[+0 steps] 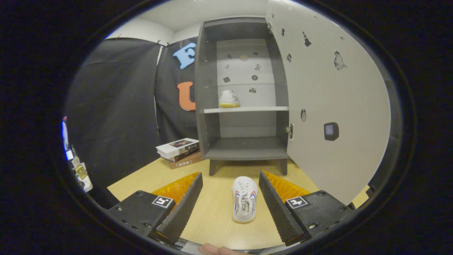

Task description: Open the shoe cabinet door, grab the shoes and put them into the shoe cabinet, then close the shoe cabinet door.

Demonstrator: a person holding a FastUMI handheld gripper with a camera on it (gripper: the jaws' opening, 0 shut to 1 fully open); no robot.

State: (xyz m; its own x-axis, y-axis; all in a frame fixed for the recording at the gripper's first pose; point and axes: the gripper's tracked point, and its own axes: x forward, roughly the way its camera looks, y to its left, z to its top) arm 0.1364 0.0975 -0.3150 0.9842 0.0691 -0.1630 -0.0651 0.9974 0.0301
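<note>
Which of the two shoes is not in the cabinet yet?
The white shoe lying on the table between the open gripper's fingers; the other shoe already stands on the cabinet's shelf.

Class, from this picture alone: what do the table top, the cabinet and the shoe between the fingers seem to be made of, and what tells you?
Table: probably wood or laminate, pale, matt, faint grain. Cabinet: likely painted or laminated board, flat grey panels, matt. Shoe: seemingly white fabric or synthetic upper with perforations and coloured stripes. It lies between the open fingers of the hand-held gripper, untouched.
</note>
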